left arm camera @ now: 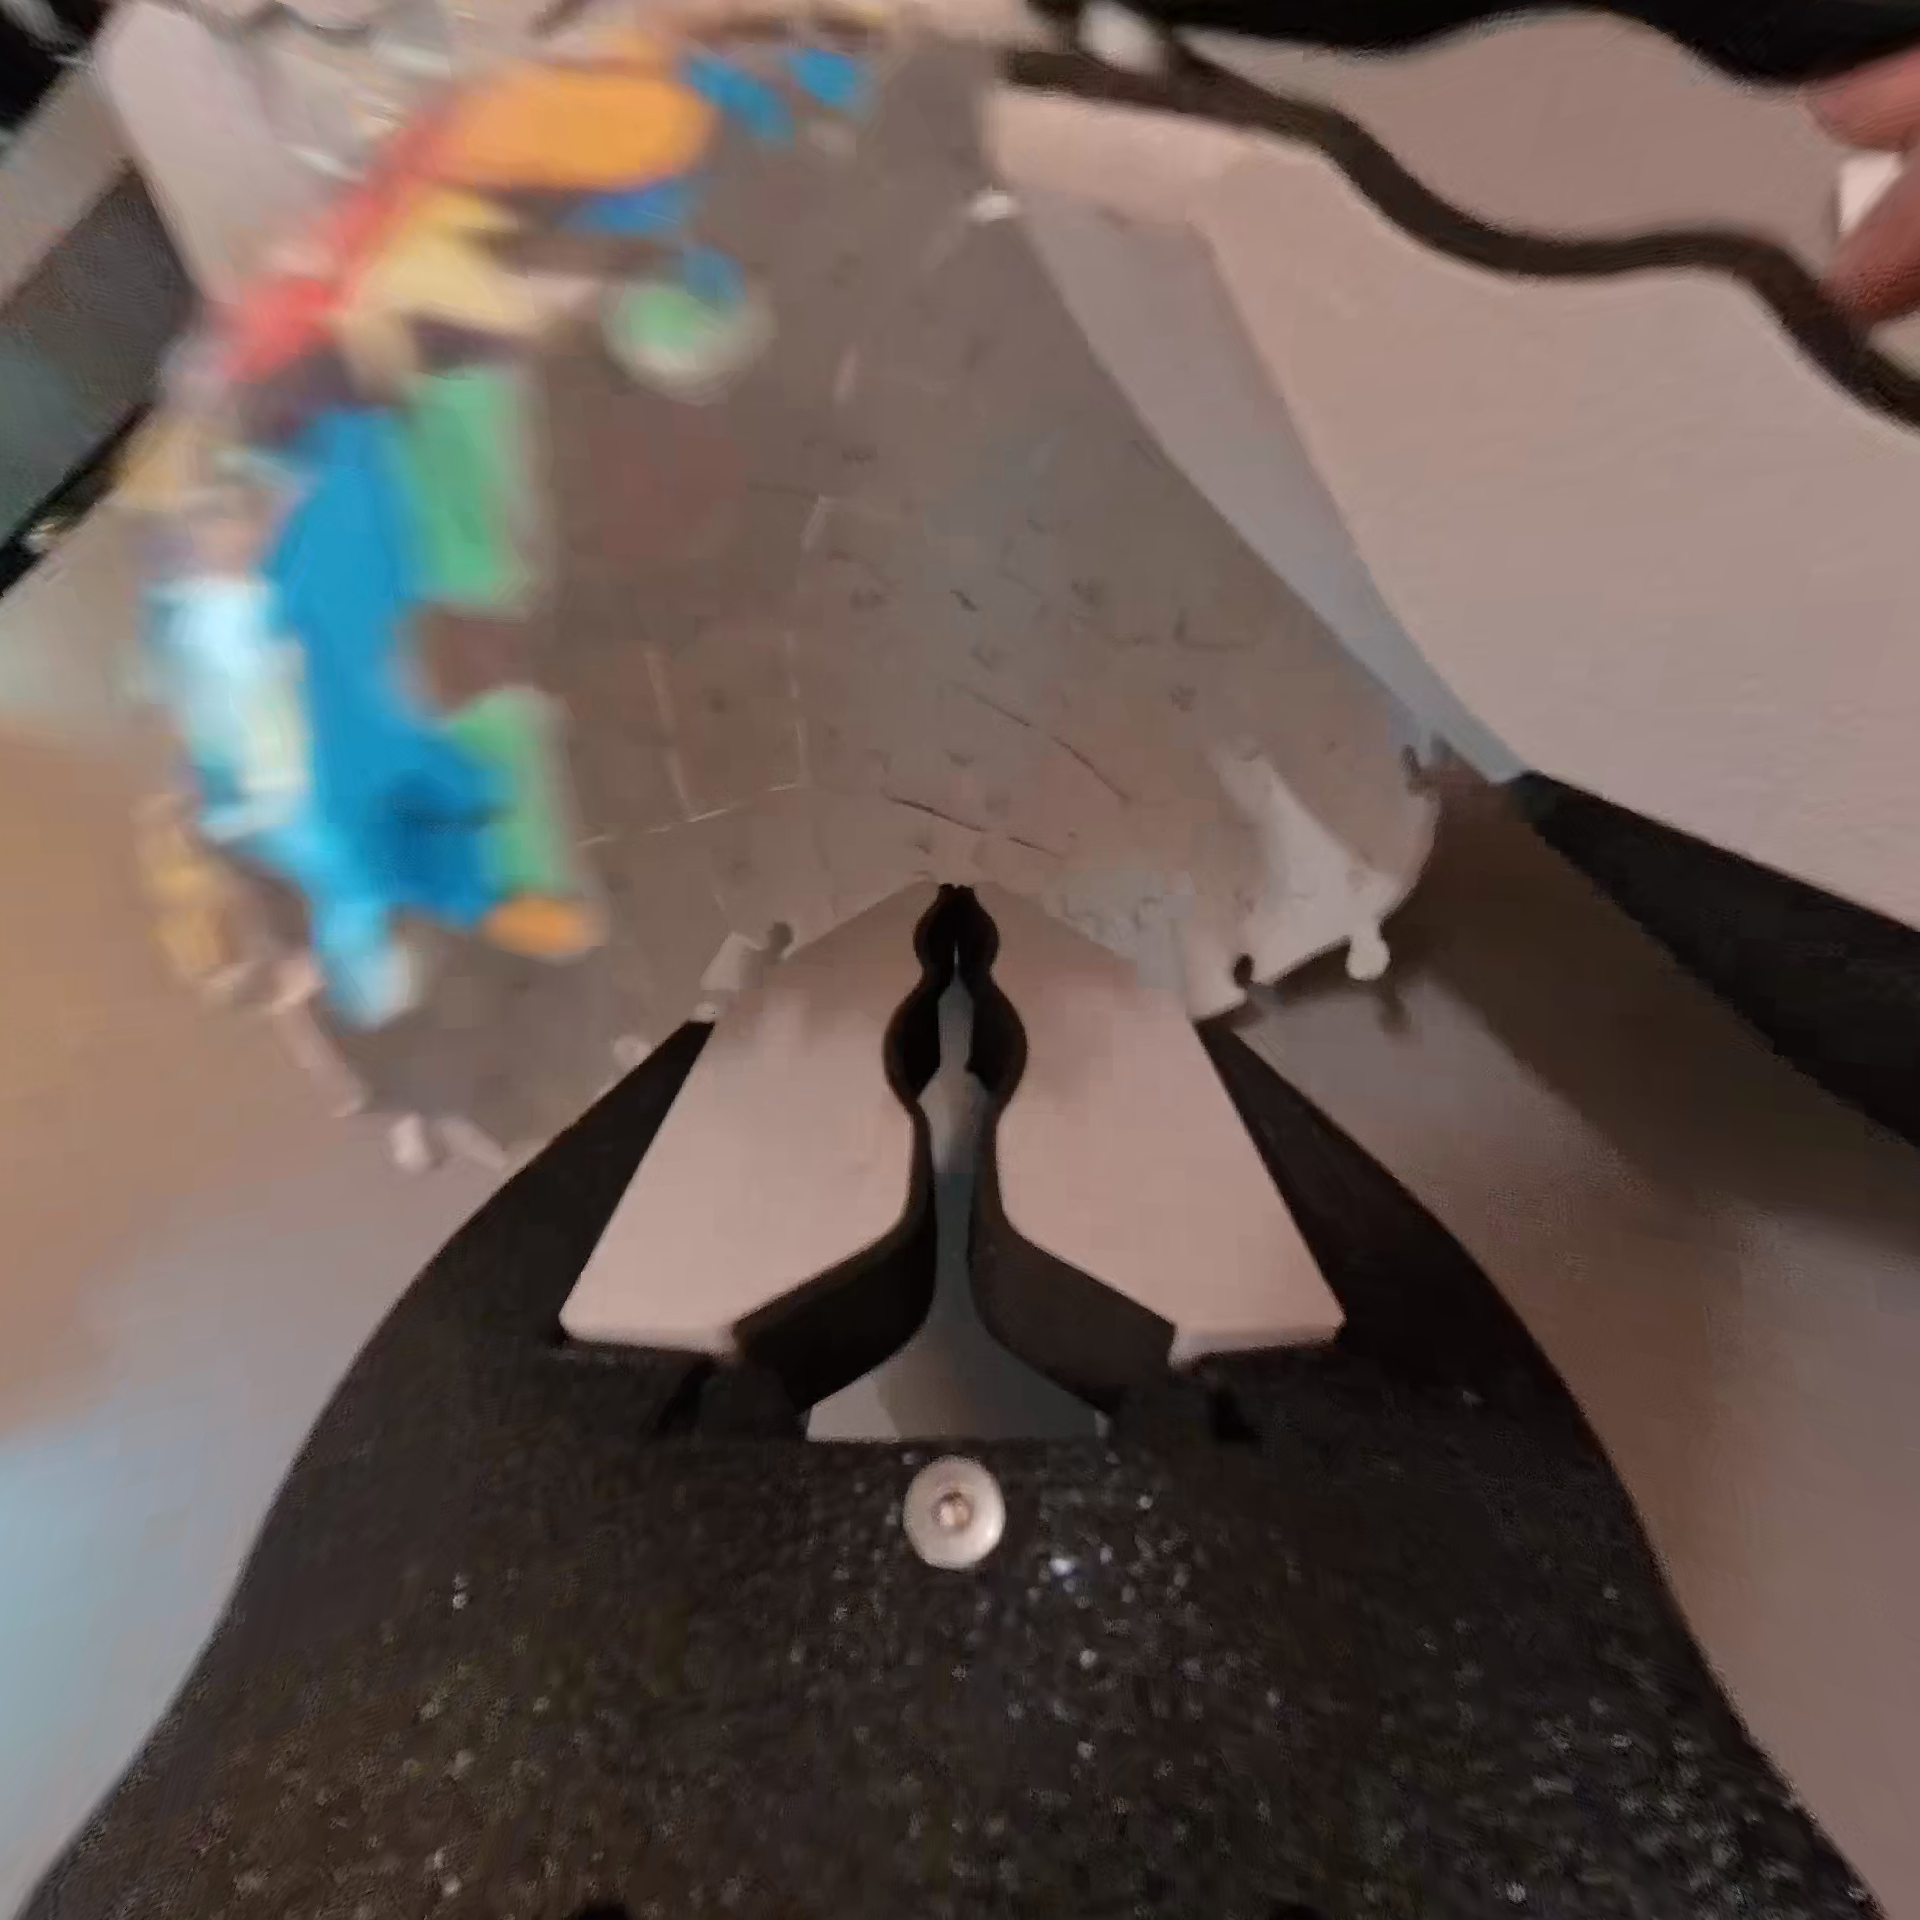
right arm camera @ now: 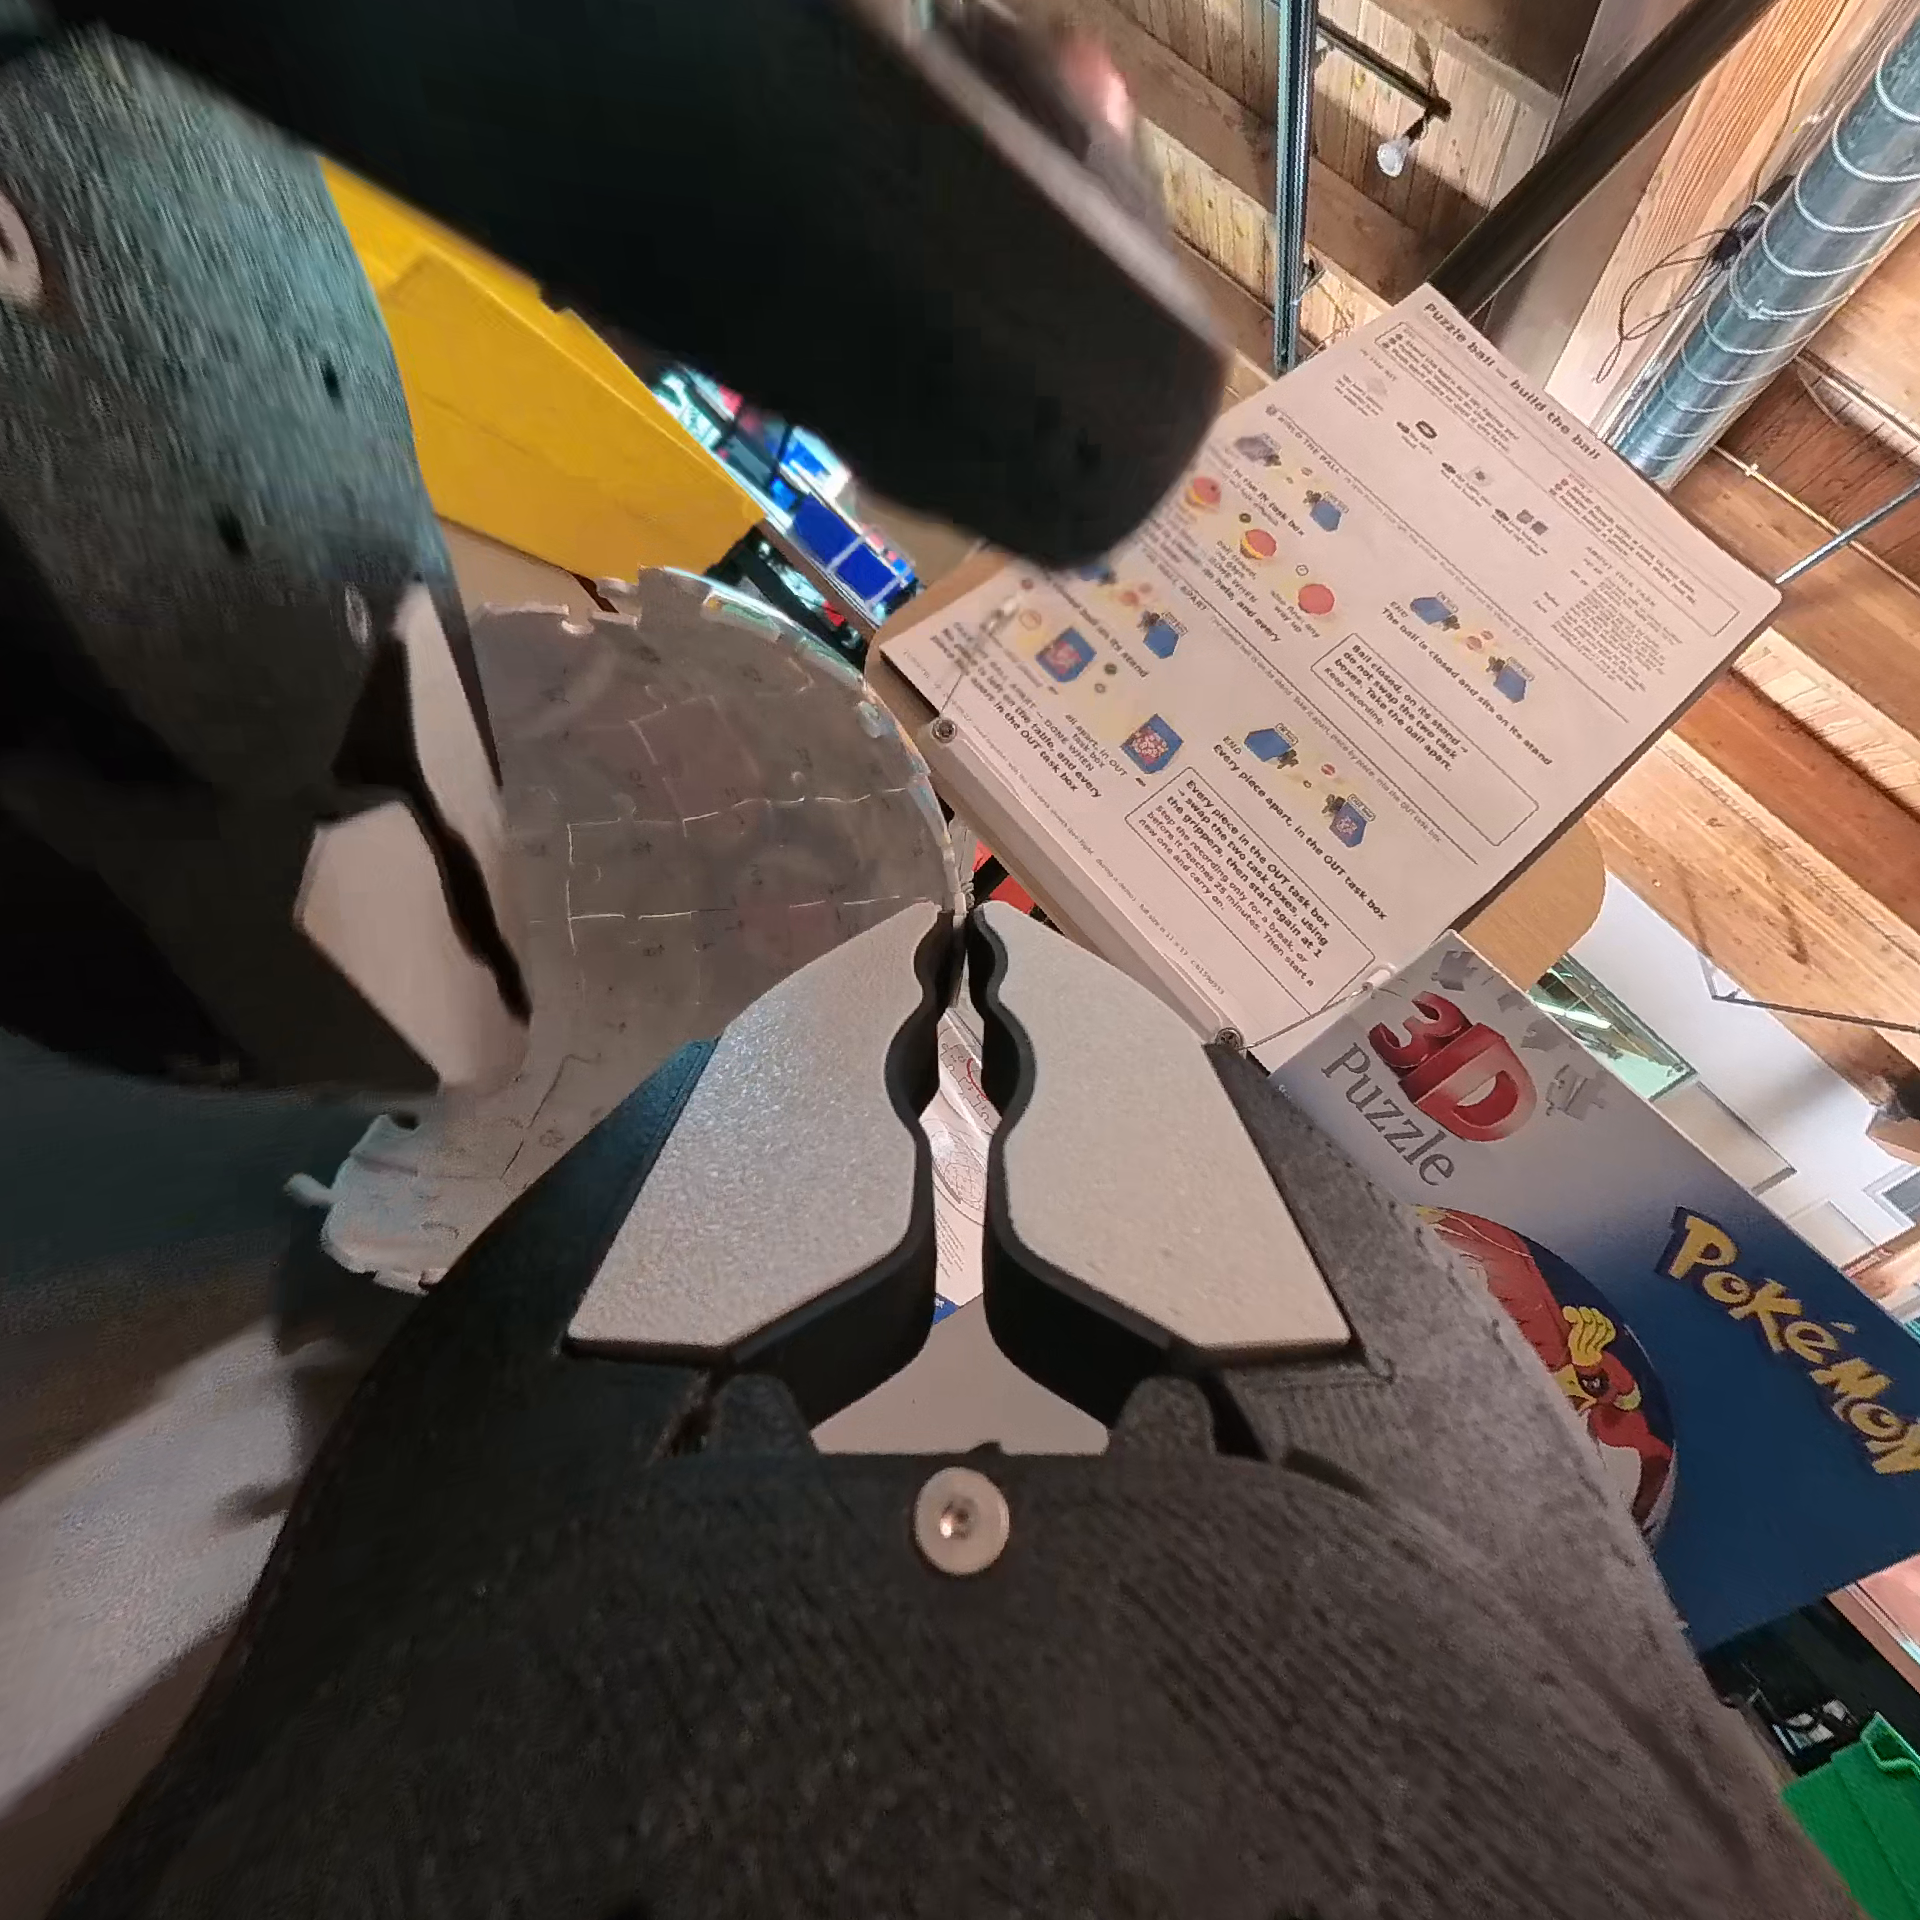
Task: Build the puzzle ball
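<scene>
Between the two black grippers, a partly built puzzle ball (left arm camera: 935, 644) is held up off the table. It is a curved shell of joined pieces, and its pale grey inner side faces both cameras. In the left wrist view, a blurred, brightly coloured outer part (left arm camera: 416, 623) in blue, green, orange and red shows at the left. The left gripper (left arm camera: 951, 914) has its fingers pressed together at the tips, pinching the shell's lower edge. A black cable (left arm camera: 1455, 223) crosses the pale table (left arm camera: 1558, 520) at upper right.

From the right wrist view, the right gripper (right arm camera: 961, 925) is likewise closed, its tips nipping the notched rim of the grey shell (right arm camera: 707, 790). The left gripper's body (right arm camera: 208, 623) looms large and blurred at the left, gripping the same shell. Behind stand a printed instruction sheet (right arm camera: 1351, 665) on a board, a blue puzzle box (right arm camera: 1558, 1247), a yellow bin (right arm camera: 540, 416) and a green bin (right arm camera: 1860, 1808).
</scene>
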A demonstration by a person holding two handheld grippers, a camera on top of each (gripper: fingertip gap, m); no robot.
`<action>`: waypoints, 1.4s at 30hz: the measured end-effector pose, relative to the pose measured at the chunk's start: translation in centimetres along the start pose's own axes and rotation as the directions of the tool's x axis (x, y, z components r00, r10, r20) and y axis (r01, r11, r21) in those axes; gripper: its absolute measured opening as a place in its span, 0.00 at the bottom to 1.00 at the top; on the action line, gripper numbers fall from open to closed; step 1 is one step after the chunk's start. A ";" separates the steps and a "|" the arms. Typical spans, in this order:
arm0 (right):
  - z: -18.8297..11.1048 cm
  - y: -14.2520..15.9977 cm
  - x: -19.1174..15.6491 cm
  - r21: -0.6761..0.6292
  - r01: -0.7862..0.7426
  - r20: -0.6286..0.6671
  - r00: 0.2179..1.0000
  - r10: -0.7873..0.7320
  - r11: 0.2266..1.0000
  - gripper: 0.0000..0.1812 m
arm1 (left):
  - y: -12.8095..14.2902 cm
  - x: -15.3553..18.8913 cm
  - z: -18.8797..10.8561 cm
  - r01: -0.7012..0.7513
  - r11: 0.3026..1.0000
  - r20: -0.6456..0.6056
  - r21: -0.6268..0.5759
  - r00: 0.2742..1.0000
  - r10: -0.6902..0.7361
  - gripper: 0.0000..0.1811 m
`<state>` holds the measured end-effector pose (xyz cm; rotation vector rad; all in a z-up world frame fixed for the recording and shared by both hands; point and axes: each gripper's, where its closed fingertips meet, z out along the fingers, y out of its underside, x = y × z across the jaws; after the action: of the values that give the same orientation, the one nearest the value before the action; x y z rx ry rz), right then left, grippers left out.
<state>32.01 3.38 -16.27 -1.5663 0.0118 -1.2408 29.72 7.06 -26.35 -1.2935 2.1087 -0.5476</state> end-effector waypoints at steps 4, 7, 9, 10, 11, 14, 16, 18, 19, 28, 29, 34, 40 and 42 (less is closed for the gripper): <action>0.1 0.1 0.0 -0.001 -0.005 0.000 1.000 0.005 1.000 0.01 | 0.1 -1.4 -1.5 0.030 1.000 0.087 -0.007 0.996 -0.029 0.00; 0.1 0.0 0.0 0.001 -0.006 0.001 1.000 0.006 1.000 0.01 | 0.0 -1.3 -1.1 0.007 1.000 0.096 -0.015 0.995 -0.006 0.00; 0.0 0.0 0.0 0.001 -0.004 0.001 1.000 0.004 1.000 0.01 | -0.4 -0.9 -0.5 0.016 1.000 0.080 -0.002 0.997 -0.015 0.00; 0.0 0.0 0.0 0.001 -0.005 0.002 1.000 0.005 1.000 0.01 | -0.5 -0.9 -0.1 0.019 1.000 0.080 -0.002 0.997 -0.018 0.00; 0.0 0.0 0.0 0.001 -0.005 0.002 1.000 0.005 1.000 0.01 | -0.5 -0.9 0.3 0.017 1.000 0.083 -0.007 0.996 -0.017 0.00; 0.0 0.0 0.0 0.000 -0.003 0.002 1.000 0.003 1.000 0.01 | -0.2 -1.0 1.2 0.019 0.999 0.097 -0.032 0.995 -0.016 0.00; 0.0 0.0 0.0 -0.001 -0.003 0.002 1.000 0.003 1.000 0.01 | 0.2 -1.2 1.6 0.020 0.999 0.117 -0.051 0.993 -0.014 0.00; 0.0 0.1 0.0 -0.002 -0.007 0.000 1.000 0.007 1.000 0.01 | 0.1 -1.3 1.7 0.007 0.999 0.129 -0.038 0.992 -0.002 0.00; 0.1 0.1 0.0 -0.003 -0.009 -0.001 1.000 0.009 1.000 0.01 | 0.1 -1.3 1.7 -0.002 0.999 0.135 -0.036 0.991 0.007 0.00; 0.1 0.3 0.2 -0.013 -0.028 -0.010 1.000 0.028 1.000 0.02 | 0.2 -1.3 1.8 0.031 0.999 0.088 -0.025 0.996 -0.028 0.00; 0.1 0.3 0.2 -0.012 -0.023 -0.010 1.000 0.023 1.000 0.02 | 0.3 -1.2 1.7 0.062 0.998 0.064 -0.011 0.996 -0.062 0.00; 0.1 0.4 0.2 -0.019 -0.021 -0.012 1.000 0.021 1.000 0.02 | -0.3 -2.3 0.1 0.124 0.986 0.105 0.113 0.985 -0.136 0.00; 0.1 0.4 0.3 -0.023 -0.021 -0.015 1.000 0.021 1.000 0.02 | -1.0 -1.6 1.0 -0.015 0.994 0.132 0.108 0.991 0.000 0.00; 0.2 0.4 0.3 -0.024 -0.023 -0.015 1.000 0.022 0.999 0.02 | -0.9 -1.0 1.8 -0.005 0.997 0.100 0.072 0.995 -0.002 0.00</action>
<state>32.47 3.16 -16.38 -1.5736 0.0543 -1.2391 31.87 7.50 -26.84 -1.2528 1.9896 -0.5417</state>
